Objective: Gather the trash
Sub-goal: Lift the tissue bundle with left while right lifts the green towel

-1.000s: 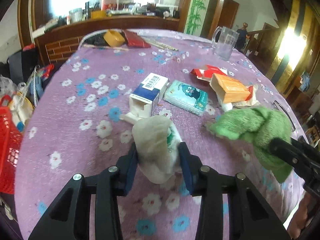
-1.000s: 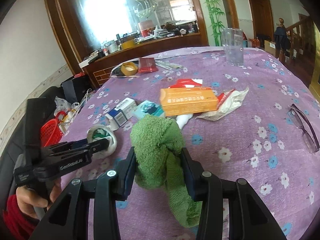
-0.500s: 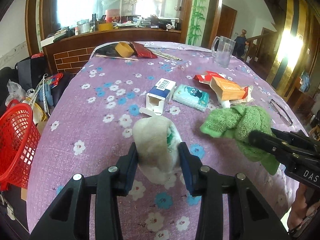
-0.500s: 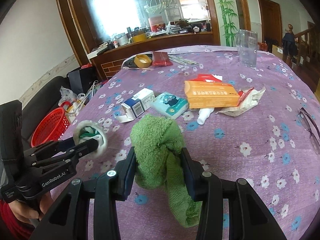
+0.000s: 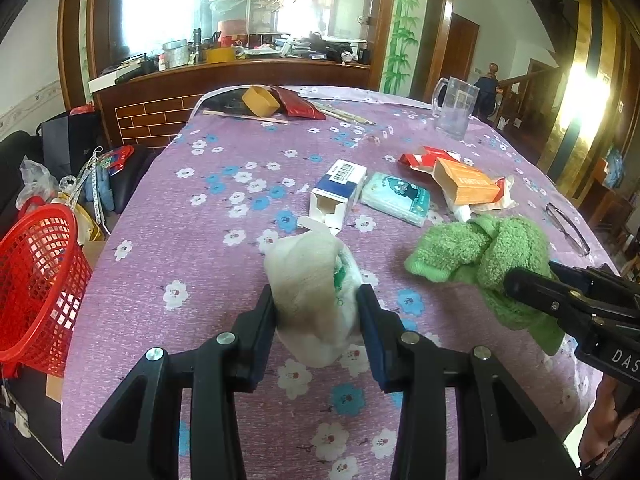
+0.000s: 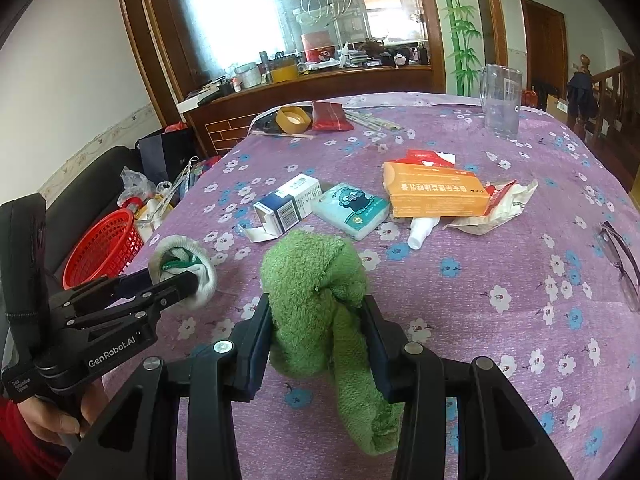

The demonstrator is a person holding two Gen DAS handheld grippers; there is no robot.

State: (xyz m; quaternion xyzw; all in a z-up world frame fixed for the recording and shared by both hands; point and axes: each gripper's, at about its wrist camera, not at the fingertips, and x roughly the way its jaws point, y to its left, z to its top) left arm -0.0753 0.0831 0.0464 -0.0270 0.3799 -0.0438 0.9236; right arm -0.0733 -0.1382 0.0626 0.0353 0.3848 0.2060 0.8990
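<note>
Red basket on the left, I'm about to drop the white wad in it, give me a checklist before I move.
1. White wad clamped in the left gripper: ok.
2. Wad lifted off the purple tablecloth: ok, judging by the right wrist view.
3. Red basket in sight beside the table's left edge: ok.
4. Basket mouth open to receive it: cannot tell, only its side shows.
5. Green towel secure in the right gripper: ok.
6. Right gripper apart from the left's path: ok.

Left gripper [image 5: 318, 308]: raised, jaws clamped on white wad [image 5: 312, 296].
Right gripper [image 6: 318, 320]: raised beside it, jaws clamped on green cloth [image 6: 316, 296].
Left hand [image 6: 52, 420]: gripping handle.
</note>
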